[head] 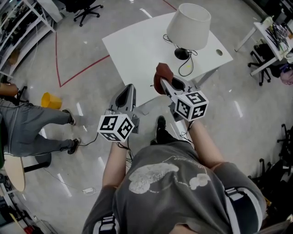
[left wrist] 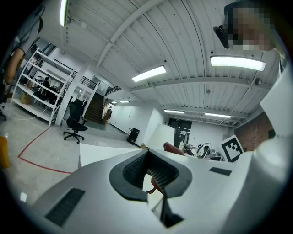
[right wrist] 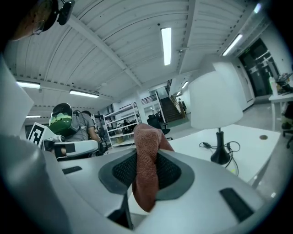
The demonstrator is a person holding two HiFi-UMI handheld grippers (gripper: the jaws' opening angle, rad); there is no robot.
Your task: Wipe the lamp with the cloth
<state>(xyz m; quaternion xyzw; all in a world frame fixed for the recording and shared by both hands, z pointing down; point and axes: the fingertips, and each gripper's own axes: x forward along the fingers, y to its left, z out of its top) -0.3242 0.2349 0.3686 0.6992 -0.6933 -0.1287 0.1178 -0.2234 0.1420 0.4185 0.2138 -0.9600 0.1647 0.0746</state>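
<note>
A lamp with a white shade (head: 188, 25) and a black base (head: 181, 54) stands at the far right of the white table (head: 132, 50). My right gripper (head: 165, 84) is shut on a reddish-brown cloth (head: 161, 75), held over the table's near edge, short of the lamp. In the right gripper view the cloth (right wrist: 147, 151) sticks up between the jaws of the gripper (right wrist: 146, 171), with the lamp (right wrist: 215, 98) ahead to the right. My left gripper (head: 129, 87) hovers to the left, at the table's near edge, shut and empty (left wrist: 149, 171).
The lamp's black cable (head: 187, 66) loops on the table near a round hole (head: 219, 52). A person in grey (head: 27, 128) stands at the left beside a yellow bucket (head: 51, 100). An office chair (head: 87, 9), shelving (head: 18, 23) and another desk (head: 274, 36) ring the area.
</note>
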